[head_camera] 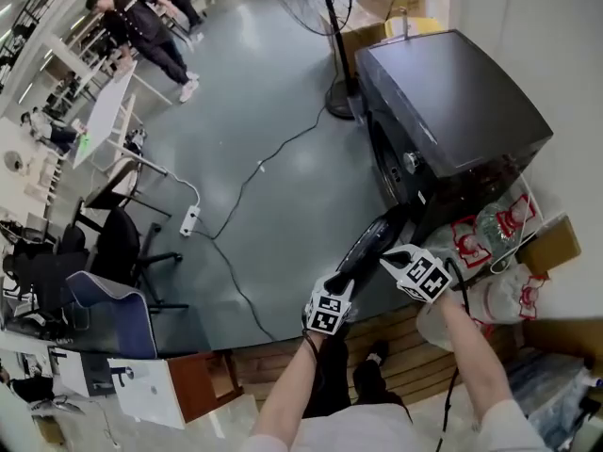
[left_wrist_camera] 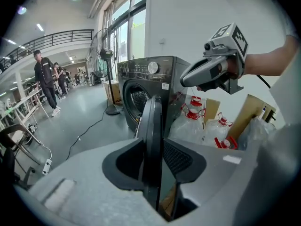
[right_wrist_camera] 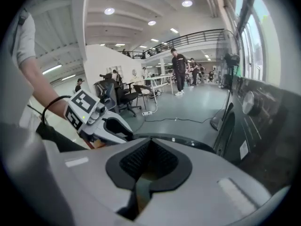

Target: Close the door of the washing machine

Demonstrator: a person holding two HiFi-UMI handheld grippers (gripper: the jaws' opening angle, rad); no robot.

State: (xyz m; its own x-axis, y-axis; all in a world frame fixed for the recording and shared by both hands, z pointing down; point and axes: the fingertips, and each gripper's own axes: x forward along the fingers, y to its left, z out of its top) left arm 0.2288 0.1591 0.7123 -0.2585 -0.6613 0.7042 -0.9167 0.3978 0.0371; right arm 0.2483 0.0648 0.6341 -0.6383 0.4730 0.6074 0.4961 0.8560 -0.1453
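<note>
The dark washing machine [head_camera: 452, 102] stands at the upper right, and its round door [head_camera: 372, 243] hangs open toward me. My left gripper [head_camera: 344, 285] is at the door's outer edge. In the left gripper view the door edge [left_wrist_camera: 153, 121] runs between the pads of the left gripper [left_wrist_camera: 153, 161], which is shut on it. My right gripper [head_camera: 388, 260] is just right of the door near its top edge. Its pads meet with nothing between them, and the door's rim [right_wrist_camera: 188, 140] lies just beyond the right gripper [right_wrist_camera: 149, 161]. The machine front [right_wrist_camera: 263, 112] is at the right of that view.
Plastic water jugs with red caps [head_camera: 490, 229] and a cardboard box [head_camera: 546, 245] crowd the wall right of the machine. A standing fan [head_camera: 330, 26] is behind it. A cable [head_camera: 254, 177] and power strip [head_camera: 189, 219] lie on the floor, office chairs [head_camera: 113, 243] at left, people [head_camera: 141, 26] far off.
</note>
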